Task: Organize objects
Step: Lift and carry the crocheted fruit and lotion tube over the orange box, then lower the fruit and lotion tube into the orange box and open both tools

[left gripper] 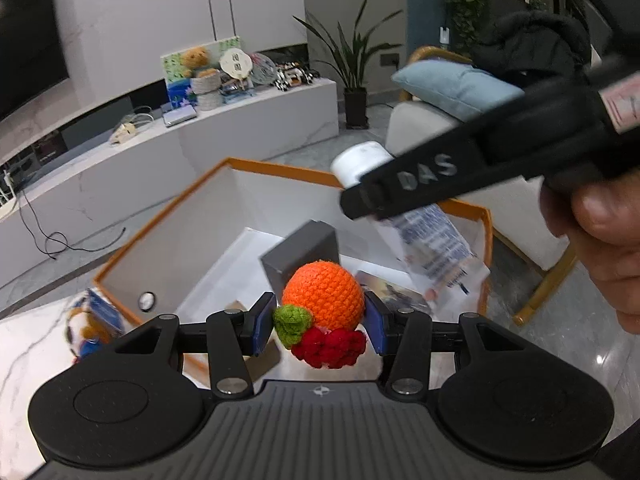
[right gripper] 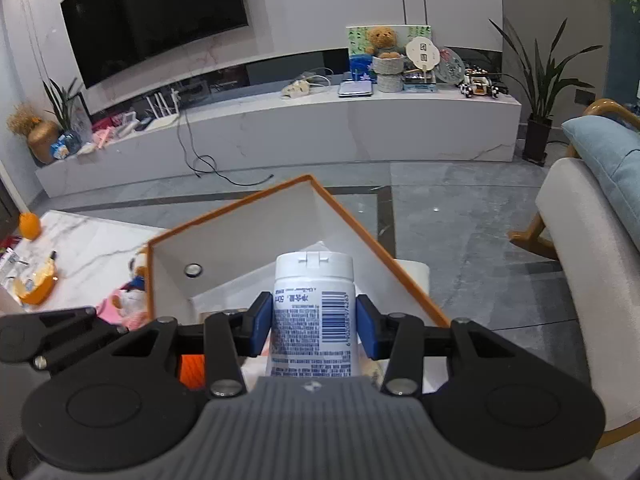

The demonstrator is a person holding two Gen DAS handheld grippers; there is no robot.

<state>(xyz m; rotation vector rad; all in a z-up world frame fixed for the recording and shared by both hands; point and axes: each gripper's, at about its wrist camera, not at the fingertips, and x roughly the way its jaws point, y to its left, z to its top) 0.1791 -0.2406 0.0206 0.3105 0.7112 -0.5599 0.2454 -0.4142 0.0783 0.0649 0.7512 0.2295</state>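
The lower end of the white tube (right gripper: 313, 312) is cut off behind the right gripper (right gripper: 313, 318) body, and in the left wrist view the tube is blurred. The box (left gripper: 168, 216) holds a grey block (left gripper: 298, 254) and other items too hidden to name. Both grippers tilt downward over the orange-rimmed box on the marble surface (right gripper: 88, 248); a hand (left gripper: 596, 240) grips the right one. The left gripper (left gripper: 320, 318) has its blue fingers (left gripper: 262, 326) clamped on one crocheted orange fruit (left gripper: 324, 294) above the box. The right fingers (right gripper: 260, 322) squeeze the single tube, cap forward, over the box.
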